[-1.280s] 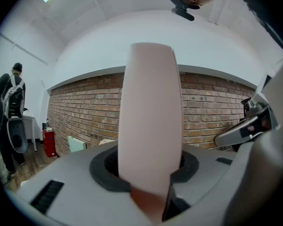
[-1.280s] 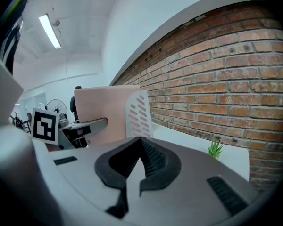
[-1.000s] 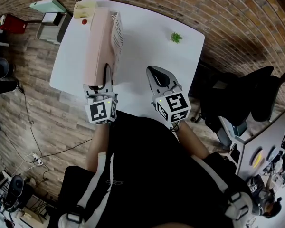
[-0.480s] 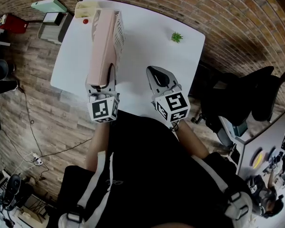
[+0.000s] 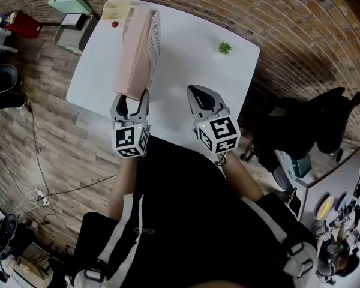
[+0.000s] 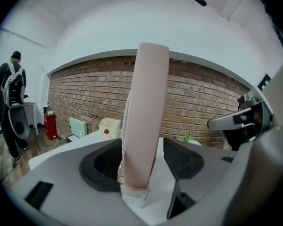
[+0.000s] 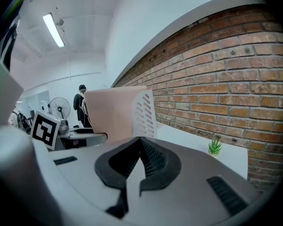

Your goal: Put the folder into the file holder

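Note:
A pink folder [image 5: 135, 53] stands on edge against the white slotted file holder [image 5: 155, 38] on the white table [image 5: 192, 65]. My left gripper [image 5: 132, 99] sits at the folder's near end, and its jaws are opening. In the left gripper view the folder [image 6: 144, 117] rises between the pads of my left gripper [image 6: 141, 161], with a gap at the right pad. My right gripper [image 5: 199, 96] hovers shut and empty over the table's near edge. The right gripper view shows my right gripper [image 7: 141, 161], with the folder [image 7: 113, 112] and holder [image 7: 144, 112] beyond it.
A small green plant [image 5: 223, 47] stands near the table's far right edge. A cream box with a red button [image 5: 112, 12] sits at the far left corner. A black chair [image 5: 324, 119] is to the right. A person [image 6: 12, 102] stands across the room.
The folder has slid away from me and tipped more upright beside the holder. My left gripper's jaws have spread apart off it. The right gripper has stayed put.

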Available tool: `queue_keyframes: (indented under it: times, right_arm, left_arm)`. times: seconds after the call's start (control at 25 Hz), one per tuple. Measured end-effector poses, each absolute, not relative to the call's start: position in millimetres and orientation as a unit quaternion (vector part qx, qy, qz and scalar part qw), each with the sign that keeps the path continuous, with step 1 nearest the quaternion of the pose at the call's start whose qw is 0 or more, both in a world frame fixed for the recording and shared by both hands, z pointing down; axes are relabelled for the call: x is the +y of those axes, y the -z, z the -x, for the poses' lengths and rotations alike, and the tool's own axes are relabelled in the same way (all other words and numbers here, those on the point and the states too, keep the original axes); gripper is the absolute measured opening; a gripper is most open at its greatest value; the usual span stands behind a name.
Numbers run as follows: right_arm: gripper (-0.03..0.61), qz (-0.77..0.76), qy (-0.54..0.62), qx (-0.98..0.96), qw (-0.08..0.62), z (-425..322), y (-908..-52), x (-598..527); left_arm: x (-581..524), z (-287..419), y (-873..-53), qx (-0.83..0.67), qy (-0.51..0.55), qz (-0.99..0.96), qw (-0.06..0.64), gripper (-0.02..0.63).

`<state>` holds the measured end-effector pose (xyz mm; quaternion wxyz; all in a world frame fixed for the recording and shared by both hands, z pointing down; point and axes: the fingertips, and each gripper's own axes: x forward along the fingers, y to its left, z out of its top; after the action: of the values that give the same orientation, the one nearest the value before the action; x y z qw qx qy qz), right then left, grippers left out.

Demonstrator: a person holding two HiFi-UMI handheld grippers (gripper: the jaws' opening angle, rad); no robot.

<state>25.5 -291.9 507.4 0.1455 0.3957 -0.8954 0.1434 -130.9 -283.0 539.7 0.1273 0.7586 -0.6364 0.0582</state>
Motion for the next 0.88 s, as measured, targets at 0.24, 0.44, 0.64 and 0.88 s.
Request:
queue_keyframes:
  times: [0.24, 0.44, 0.64, 0.88]
  right_arm:
    - [0.008, -0.381, -0.134, -0.904, 0.142, -21.9, -502.1, -266.6]
    - [0.008, -0.371, -0.142, -0.907, 0.14, -20.9, -505.6, -240.4]
    - [0.008, -0.364, -0.15, -0.909, 0.136, -10.6, -511.0, -220.0]
    - [0.008, -0.358, -0.152, -0.91, 0.145, 10.5, -515.8, -199.2]
  left_arm:
    - [-249.5, 137.0, -535.5, -0.648, -0.058, -0.749, 0.126, 0.261]
    - [-216.8, 141.2, -534.2, -0.66, -0.062, -0.737, 0.129, 0.261]
    - [-186.7, 149.4, -537.2, -0.657, -0.087, -0.734, 0.144, 0.247]
    - [-163.2, 158.8, -546.6, -0.657, -0.121, -0.719, 0.192, 0.023]
